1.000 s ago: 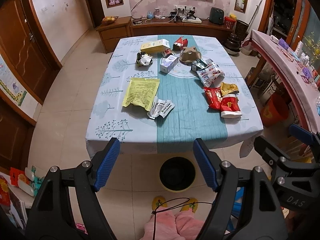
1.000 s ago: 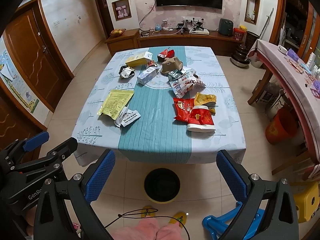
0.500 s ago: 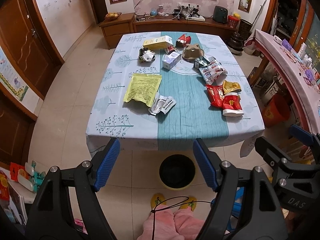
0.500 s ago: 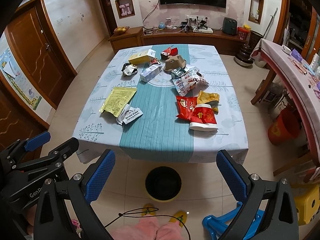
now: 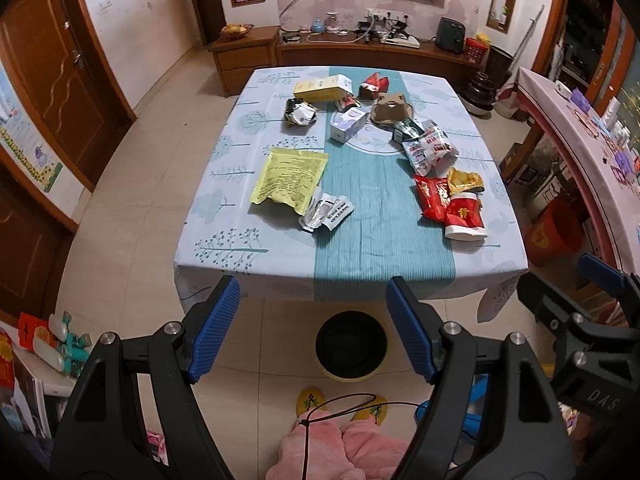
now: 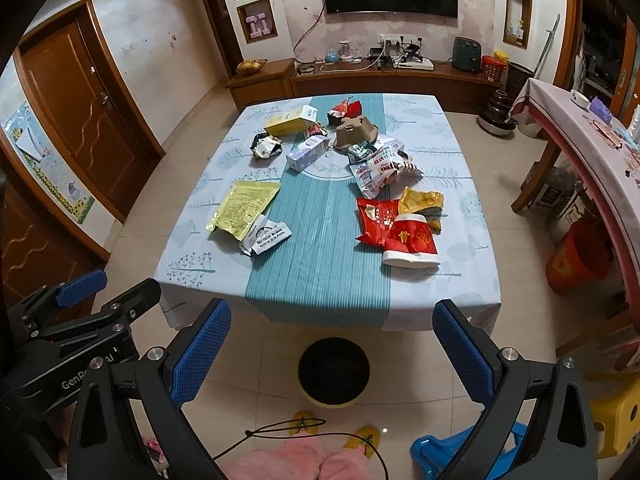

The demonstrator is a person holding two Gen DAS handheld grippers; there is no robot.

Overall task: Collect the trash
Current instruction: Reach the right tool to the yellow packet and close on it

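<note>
Several pieces of trash lie on the table (image 5: 224,248): a yellow pouch (image 5: 289,173), a white wrapper (image 5: 326,212), red packets (image 5: 434,196), a red and white cup (image 5: 464,217), a white box (image 5: 347,125) and a yellow box (image 5: 320,87). A black bin with a yellow rim (image 5: 351,345) stands on the floor at the table's near edge, also in the right wrist view (image 6: 333,372). My left gripper (image 5: 314,330) is open and empty, short of the table. My right gripper (image 6: 330,354) is open and empty, above the bin.
A second table (image 6: 592,152) with small items stands on the right, an orange bucket (image 6: 576,258) under it. A blue stool (image 6: 436,452) and a yellow stool (image 6: 618,416) are on the floor at the near right. Doors line the left wall.
Both grippers have moved a little forward toward the table, so the table sits lower and nearer in both views. Both stay open and empty.
</note>
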